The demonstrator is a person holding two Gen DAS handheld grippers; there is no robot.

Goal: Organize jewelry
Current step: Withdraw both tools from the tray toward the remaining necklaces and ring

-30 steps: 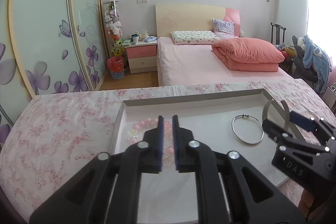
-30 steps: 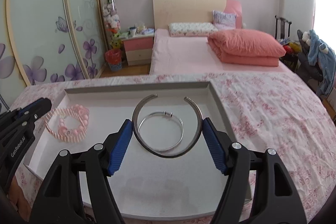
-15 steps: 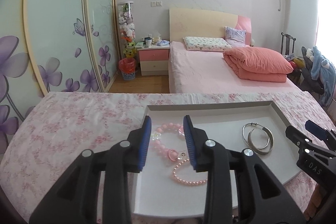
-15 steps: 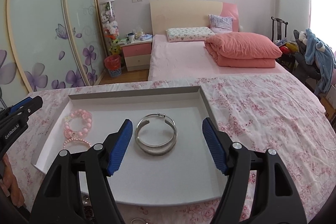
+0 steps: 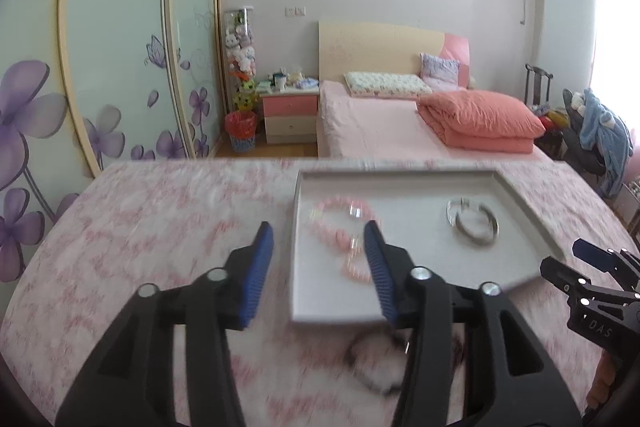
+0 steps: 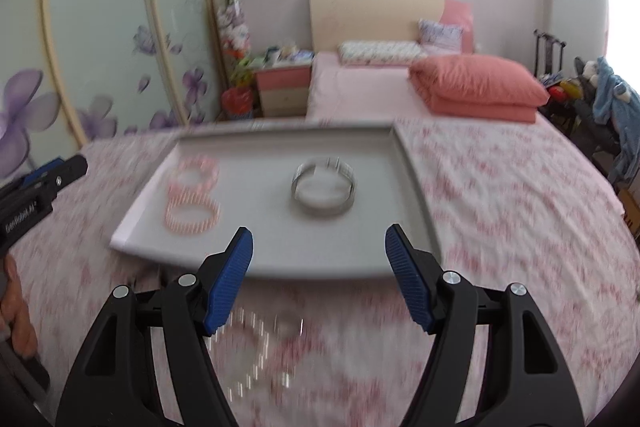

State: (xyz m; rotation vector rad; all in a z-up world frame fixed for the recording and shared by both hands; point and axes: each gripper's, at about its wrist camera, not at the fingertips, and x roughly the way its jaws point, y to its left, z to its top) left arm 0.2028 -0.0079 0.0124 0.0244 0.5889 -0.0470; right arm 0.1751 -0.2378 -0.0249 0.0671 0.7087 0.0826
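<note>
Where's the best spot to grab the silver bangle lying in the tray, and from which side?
Take the silver bangle by its near rim, coming from above with one finger inside the ring and one outside. It lies flat in the tray, well apart from the pink bracelets, so only the thin band offers a grip. A second ring seems nested in it, so both may lift together.

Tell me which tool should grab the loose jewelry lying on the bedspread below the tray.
Probably right. The loose jewelry lies just under the empty right tool; in the left view it sits off to the right of the opening, empty left tool.

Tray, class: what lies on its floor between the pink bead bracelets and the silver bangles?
Nothing: in the right wrist view the tray floor is bare between the pink bead bracelets and the silver bangles.
</note>
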